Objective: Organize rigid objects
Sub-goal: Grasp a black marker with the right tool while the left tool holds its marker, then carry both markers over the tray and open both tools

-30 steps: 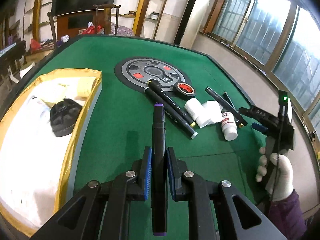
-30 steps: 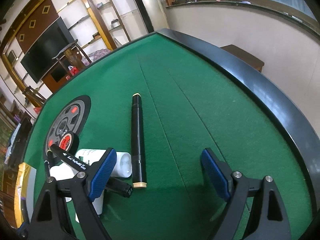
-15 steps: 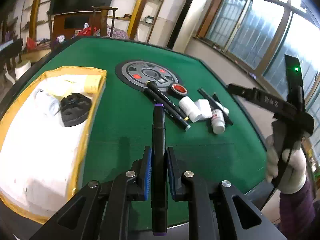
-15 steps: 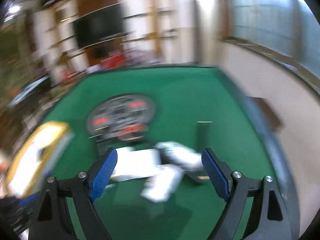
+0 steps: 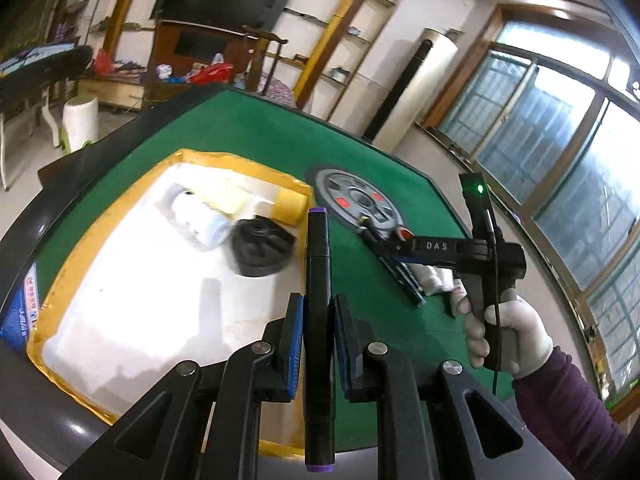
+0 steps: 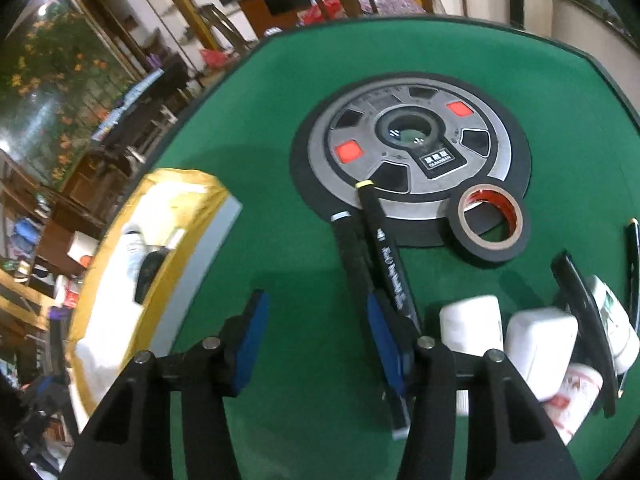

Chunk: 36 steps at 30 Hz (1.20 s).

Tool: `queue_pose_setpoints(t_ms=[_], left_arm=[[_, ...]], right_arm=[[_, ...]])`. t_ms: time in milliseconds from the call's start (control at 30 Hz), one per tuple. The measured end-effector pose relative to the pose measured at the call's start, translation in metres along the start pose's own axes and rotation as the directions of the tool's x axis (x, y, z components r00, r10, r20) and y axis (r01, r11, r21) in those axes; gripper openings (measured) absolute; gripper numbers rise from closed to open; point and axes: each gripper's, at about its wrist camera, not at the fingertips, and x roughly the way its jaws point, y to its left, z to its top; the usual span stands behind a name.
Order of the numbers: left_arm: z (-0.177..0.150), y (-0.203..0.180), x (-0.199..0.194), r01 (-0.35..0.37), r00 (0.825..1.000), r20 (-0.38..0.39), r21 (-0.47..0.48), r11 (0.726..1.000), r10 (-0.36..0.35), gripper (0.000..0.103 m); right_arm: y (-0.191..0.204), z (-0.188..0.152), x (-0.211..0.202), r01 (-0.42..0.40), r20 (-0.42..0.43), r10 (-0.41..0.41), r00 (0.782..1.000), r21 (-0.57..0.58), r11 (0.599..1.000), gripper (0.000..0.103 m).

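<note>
The yellow-rimmed white tray [image 5: 60, 292] lies on the green felt table [image 5: 256, 132], and everything here is placed against it. Its far rim runs near the table's dark raised edge, while its right rim meets open felt that stretches to the round grey and black centre plate [image 6: 408, 148]. Inside the tray, toward its far right corner, sit a white bottle [image 5: 200, 220], a yellow tape roll [image 5: 290, 204] and a black ridged lump [image 5: 260, 246]; the near half of the tray floor is bare. The left gripper [image 5: 318, 340] is clenched on a black marker with purple ends [image 5: 318, 276], hanging over the tray's right rim near its near corner. The marker's long axis runs straight along the fingers, 1 purple cap pointing away toward the yellow tape roll, the other toward the camera. The right gripper [image 6: 316, 336], in a white-gloved hand [image 5: 508, 336], is well to the right of the tray over the felt; its jaws are closing with only bare felt between the pads. Just right of it 2 black markers [image 6: 372, 248] lie side by side, pointing toward the centre plate. A black tape roll with a red core [image 6: 490, 220] overlaps the plate's edge, and white bottles [image 6: 536, 336] cluster farther right of the tray.
</note>
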Motion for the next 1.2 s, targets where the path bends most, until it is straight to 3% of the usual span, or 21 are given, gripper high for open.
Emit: queue_pose_setpoints(t_ms=[267, 333, 367, 400, 633, 900, 1033, 1200], left_arm=[[0.005, 0.032, 0.012, 0.004, 1.0, -0.013, -0.067, 0.998, -0.005, 0.014], [0.005, 0.037, 0.014, 0.004, 1.0, -0.02, -0.085, 0.996, -0.005, 0.014], [0.006, 0.038, 0.013, 0.0, 1.0, -0.021, -0.091, 0.996, -0.002, 0.014], [0.006, 0.04, 0.012, -0.009, 1.0, -0.02, -0.092, 0.996, 0.007, 0.014], [0.005, 0.045, 0.007, -0.109, 0.994, -0.033, -0.059, 0.992, 0.107, 0.014], [0.02, 0.051, 0.012, -0.245, 0.966, -0.077, 0.023, 0.969, 0.246, 0.014], [0.035, 0.057, 0.028, -0.306, 0.945, -0.1, 0.06, 0.95, 0.31, 0.014], [0.049, 0.072, 0.059, -0.363, 0.912, -0.174, 0.08, 0.928, 0.372, 0.015]], right_arm=[[0.006, 0.009, 0.022, 0.135, -0.02, -0.137, 0.99, -0.057, 0.989, 0.051], [0.012, 0.007, 0.023, 0.186, -0.011, -0.187, 0.982, -0.074, 0.98, 0.041], [0.014, 0.005, 0.023, 0.223, -0.001, -0.224, 0.975, -0.084, 0.971, 0.025], [0.015, 0.003, 0.021, 0.233, 0.006, -0.234, 0.972, -0.087, 0.969, 0.016], [-0.001, -0.019, -0.026, 0.046, 0.084, -0.048, 0.995, 0.031, 0.998, 0.014], [0.029, -0.037, -0.094, -0.116, 0.19, 0.119, 0.975, -0.026, 0.993, 0.015], [0.064, -0.035, -0.1, -0.224, 0.172, 0.234, 0.957, -0.078, 0.971, 0.015], [0.116, -0.032, -0.073, -0.344, 0.065, 0.35, 0.934, -0.089, 0.935, 0.015]])
